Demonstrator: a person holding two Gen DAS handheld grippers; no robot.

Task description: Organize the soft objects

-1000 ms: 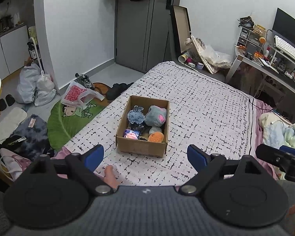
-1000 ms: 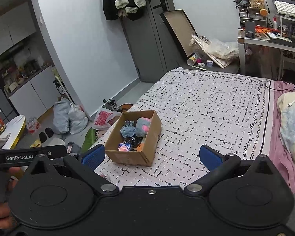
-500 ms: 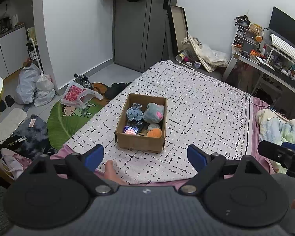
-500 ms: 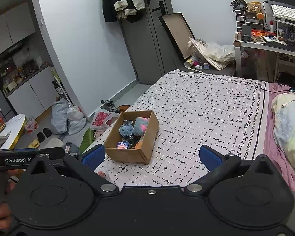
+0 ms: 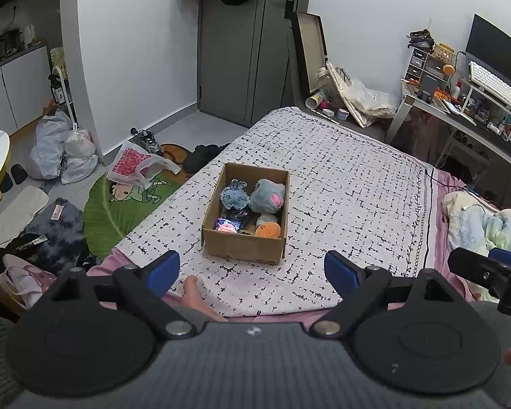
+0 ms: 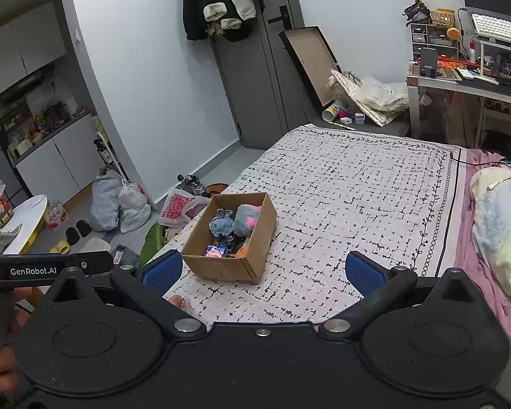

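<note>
A brown cardboard box point(image 5: 245, 248) stands on the patterned bedspread point(image 5: 351, 191) near the bed's foot. It holds a blue plush point(image 5: 234, 197), a grey plush with a pink ear point(image 5: 267, 196), an orange plush point(image 5: 268, 230) and a small shiny packet point(image 5: 226, 225). The box also shows in the right wrist view point(image 6: 221, 267). My left gripper point(image 5: 252, 271) is open and empty, held back from the box. My right gripper point(image 6: 264, 271) is open and empty, also short of the box.
Bundled pale bedding point(image 6: 500, 231) lies at the bed's right. A cluttered desk point(image 5: 466, 116) stands at the far right. Bags point(image 5: 64, 150), shoes and a green mat point(image 5: 119, 211) cover the floor to the left. A grey door point(image 5: 242, 51) is behind the bed.
Both grippers have drawn back and up from the bed, so the box looks smaller and farther. Both stay open. The box and its plush toys have not moved.
</note>
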